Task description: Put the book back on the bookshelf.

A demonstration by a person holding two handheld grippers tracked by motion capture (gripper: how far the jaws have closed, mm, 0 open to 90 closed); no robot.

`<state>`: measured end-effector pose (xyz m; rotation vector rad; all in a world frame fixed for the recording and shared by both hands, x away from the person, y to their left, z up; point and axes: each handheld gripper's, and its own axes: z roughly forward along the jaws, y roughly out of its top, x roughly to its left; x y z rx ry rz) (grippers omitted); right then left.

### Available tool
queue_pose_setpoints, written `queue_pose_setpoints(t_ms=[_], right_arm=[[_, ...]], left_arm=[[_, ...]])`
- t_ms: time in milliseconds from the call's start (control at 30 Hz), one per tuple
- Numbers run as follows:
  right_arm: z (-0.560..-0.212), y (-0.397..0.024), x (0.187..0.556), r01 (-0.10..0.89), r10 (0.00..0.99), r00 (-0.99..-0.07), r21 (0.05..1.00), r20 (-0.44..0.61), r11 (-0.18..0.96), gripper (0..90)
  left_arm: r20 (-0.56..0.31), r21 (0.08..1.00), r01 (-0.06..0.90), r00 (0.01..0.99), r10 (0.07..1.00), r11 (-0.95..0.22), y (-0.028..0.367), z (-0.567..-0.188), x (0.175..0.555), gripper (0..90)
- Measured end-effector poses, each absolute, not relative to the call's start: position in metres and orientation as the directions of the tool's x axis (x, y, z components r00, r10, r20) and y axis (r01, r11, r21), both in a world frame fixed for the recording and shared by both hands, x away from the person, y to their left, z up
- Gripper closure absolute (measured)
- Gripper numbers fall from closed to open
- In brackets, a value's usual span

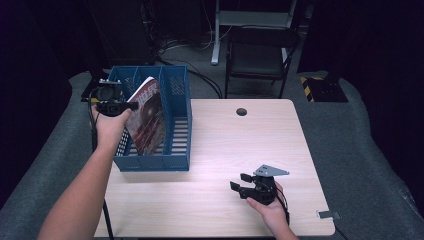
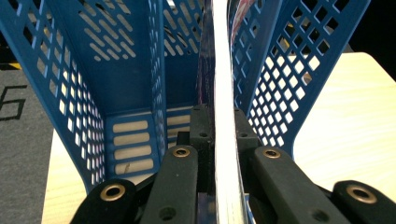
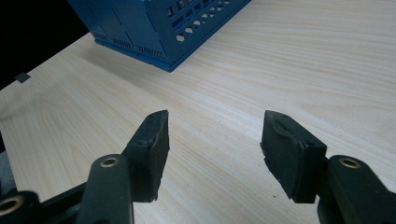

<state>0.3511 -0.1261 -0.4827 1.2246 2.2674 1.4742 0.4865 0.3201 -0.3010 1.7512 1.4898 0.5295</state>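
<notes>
A blue perforated file rack with upright dividers stands on the left part of the light wooden table. A magazine with a red cover leans inside it, tilted. My left gripper is shut on the magazine's upper edge. In the left gripper view the magazine's white page edge runs up between the two black jaws, with the rack's walls on both sides. My right gripper hovers low over the table's front right, open, with nothing between its pads.
A round cable hole lies near the table's far edge. A black folding chair and cables stand on the floor behind the table. The rack's near corner lies ahead of the right gripper.
</notes>
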Motion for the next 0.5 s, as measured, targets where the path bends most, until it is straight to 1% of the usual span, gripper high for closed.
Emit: queue_pose_setpoints(t_ms=[500], right_arm=[[-0.4832,-0.1262,0.3516,0.538,0.709,-0.651,0.824,0.271,0.178,41.3]], left_arm=[[-0.159,0.745,0.665,0.258,0.953,-0.056,0.3217,-0.2993,0.4796,80.5]])
